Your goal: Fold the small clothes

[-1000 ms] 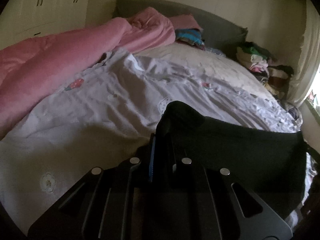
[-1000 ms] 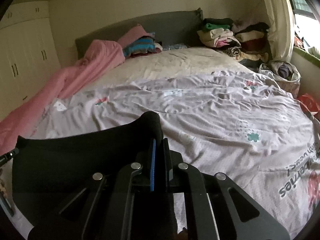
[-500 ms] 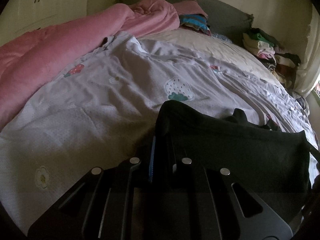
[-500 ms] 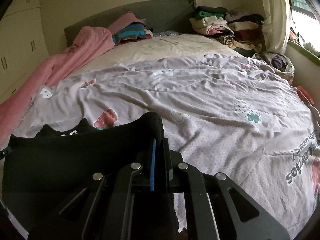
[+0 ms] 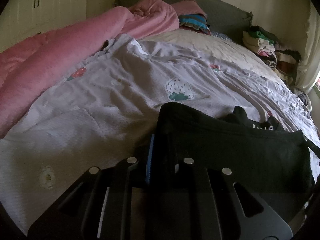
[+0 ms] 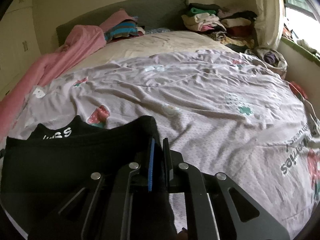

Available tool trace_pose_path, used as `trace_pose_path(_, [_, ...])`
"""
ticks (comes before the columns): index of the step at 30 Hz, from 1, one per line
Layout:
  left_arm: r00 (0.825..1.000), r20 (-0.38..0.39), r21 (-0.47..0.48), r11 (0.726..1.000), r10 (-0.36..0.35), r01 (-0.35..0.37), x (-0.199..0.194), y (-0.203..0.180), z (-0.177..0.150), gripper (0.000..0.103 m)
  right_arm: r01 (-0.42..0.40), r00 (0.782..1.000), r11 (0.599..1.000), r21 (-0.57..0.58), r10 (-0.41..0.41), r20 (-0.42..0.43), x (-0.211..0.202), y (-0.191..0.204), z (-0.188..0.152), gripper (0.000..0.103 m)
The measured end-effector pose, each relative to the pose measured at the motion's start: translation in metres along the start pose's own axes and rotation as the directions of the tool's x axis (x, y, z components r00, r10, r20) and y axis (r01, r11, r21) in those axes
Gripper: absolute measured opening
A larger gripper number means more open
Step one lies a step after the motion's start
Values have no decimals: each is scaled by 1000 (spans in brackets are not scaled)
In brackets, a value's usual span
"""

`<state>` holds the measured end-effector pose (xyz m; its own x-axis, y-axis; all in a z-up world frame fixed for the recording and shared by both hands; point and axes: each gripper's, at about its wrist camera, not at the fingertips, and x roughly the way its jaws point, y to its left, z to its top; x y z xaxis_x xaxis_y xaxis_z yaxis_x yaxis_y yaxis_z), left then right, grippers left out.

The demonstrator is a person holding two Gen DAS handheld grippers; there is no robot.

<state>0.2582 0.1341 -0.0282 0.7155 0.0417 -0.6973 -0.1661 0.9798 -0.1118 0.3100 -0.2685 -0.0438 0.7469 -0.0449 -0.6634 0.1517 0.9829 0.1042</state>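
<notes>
Black cotton garment with white lettering [image 6: 60,156] stretched between both grippers, low over the bed near its front edge.
Left gripper [image 5: 160,146] and right gripper [image 6: 158,152] each clenched on a garment edge. Under it, wrinkled lilac printed duvet [image 6: 200,100]; pink fleece blanket [image 5: 60,56] along the left; folded clothes pile [image 6: 210,22] by grey headboard [image 6: 156,10]. Nothing blocks the garment.
</notes>
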Motion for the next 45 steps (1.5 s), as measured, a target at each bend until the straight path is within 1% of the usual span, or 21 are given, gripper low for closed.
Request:
trace_pose_path(2, [1000,3,8,1000,2,-2,-2,-1,0,11,10,1000,1000,15,-10,-1,-2,-5,-1,7])
trace_pose_path(3, [1000,6,11,1000,7,-7,-3,-1,0,15,12,1000,1000,25,-12,-2,-3,-8,-2,9])
trace_pose_path(7, [1000,11,15,1000,6,-6,-8,-1,0,19,5,1000,999,44,-4,-16,-9,-13,-4,11])
trace_pose_path(8, [1000,13,15,1000,9,-9,-9,-1,0,21,3,1000,999,41,-2,-20,-11,-13,-5,14])
trace_pose_path(10, [1000,16,12,1000,14,-15,-12,-1,-1,31,-5,1000,1000,30,6,-22,-17,-12,-7,19])
trace_pose_path(14, [999,29,8,1000,21,-21,-23,1,-2,41,-36,999,999,1,36,-19,-32,-5,-13,30])
trace_pose_path(16, [999,38,4,1000,22,-22,-31,2,-3,52,-55,998,998,-29,55,-16,-43,1,-17,38])
trace_pose_path(17, [999,44,3,1000,25,-25,-34,2,-4,55,-66,998,997,-50,66,-17,-48,5,-19,44])
trace_pose_path(18, [998,50,3,1000,31,-31,-39,3,-4,61,-73,997,995,-66,72,-19,-51,8,-20,48])
trace_pose_path(20, [998,51,1,1000,29,-29,-46,2,-6,67,-75,997,992,-101,74,-11,-61,14,-25,50])
trace_pose_path(23, [999,44,-11,1000,4,-3,-55,1,-10,68,-95,995,990,-109,94,-20,-71,15,-30,50])
trace_pose_path(25, [999,37,-16,1000,-3,4,-60,1,-14,78,-109,994,989,-102,107,-29,-74,11,-33,50])
trace_pose_path(29, [1000,5,-43,999,-15,15,-66,8,-28,79,-115,992,990,-87,110,-65,-74,2,-41,50])
trace_pose_path(33, [996,-54,-65,995,-75,71,-66,7,-41,78,-128,985,989,-70,119,-121,-67,-7,-54,50])
trace_pose_path(36, [988,-141,-83,995,-67,56,-53,7,-54,78,-135,982,990,-37,129,-141,-62,-14,-61,50])
trace_pose_path(39, [984,-171,-102,994,-56,39,-47,13,-60,78,-157,976,988,3,156,-151,-61,-21,-66,50])
trace_pose_path(41, [979,-182,-138,988,-93,68,-45,19,-62,78,-169,972,985,22,171,-160,-59,-24,-69,50])
trace_pose_path(42, [974,-195,-157,983,-120,89,-43,20,-64,78,-175,970,984,31,177,-164,-58,-25,-70,50])
trace_pose_path(43, [963,-215,-192,974,-161,119,-39,22,-68,78,-183,968,982,41,188,-168,-57,-26,-72,50])
trace_pose_path(44, [958,-224,-204,970,-179,133,-37,22,-71,77,-188,967,981,47,194,-168,-57,-26,-73,50])
trace_pose_path(45, [955,-229,-206,968,-188,142,-36,20,-72,69,-198,965,979,53,204,-167,-57,-26,-75,42])
